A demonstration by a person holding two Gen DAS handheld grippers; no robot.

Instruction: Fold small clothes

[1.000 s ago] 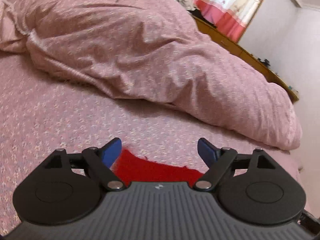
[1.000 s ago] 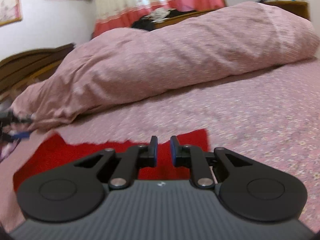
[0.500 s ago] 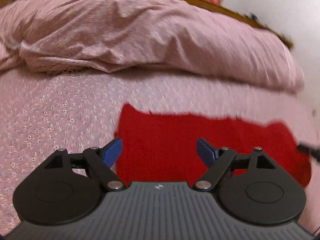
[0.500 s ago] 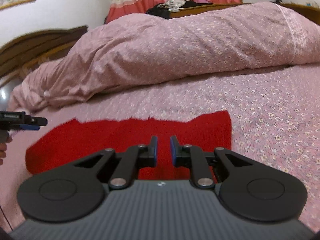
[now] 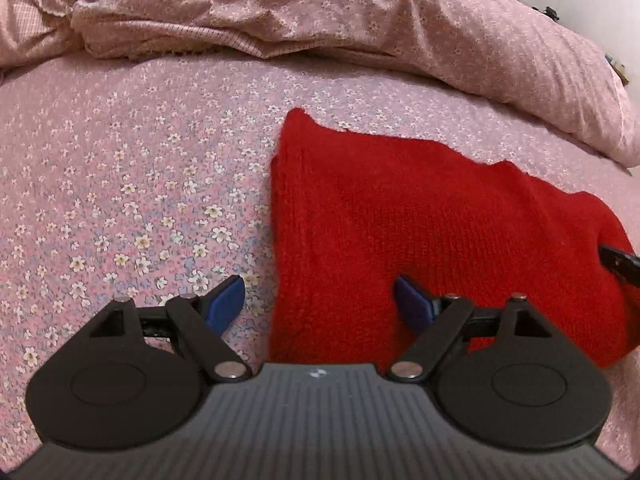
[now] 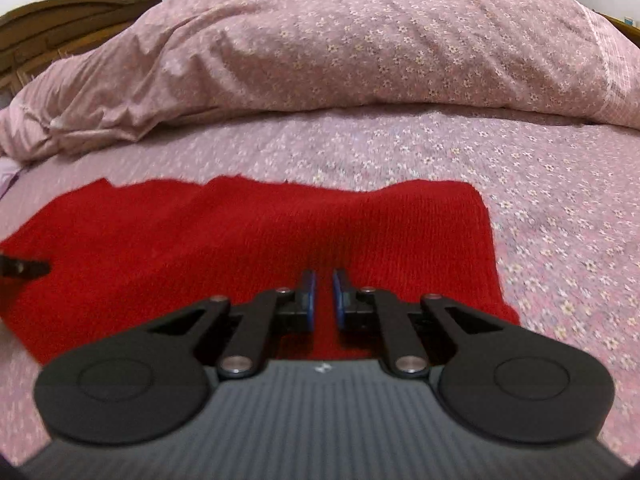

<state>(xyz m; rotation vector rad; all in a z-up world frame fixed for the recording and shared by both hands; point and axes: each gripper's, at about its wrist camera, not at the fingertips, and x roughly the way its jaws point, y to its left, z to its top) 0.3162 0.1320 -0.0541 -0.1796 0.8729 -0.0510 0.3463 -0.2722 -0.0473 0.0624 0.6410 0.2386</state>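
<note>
The near edge of the red knit cloth was hidden behind the gripper body. The bed sheet at the left was blurred.

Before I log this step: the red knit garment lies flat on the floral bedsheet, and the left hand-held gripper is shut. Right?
Not quite. The left hand-held gripper is open, its blue fingers wide apart, as the left wrist view shows. The red knit garment does lie flat on the floral bedsheet.
</note>
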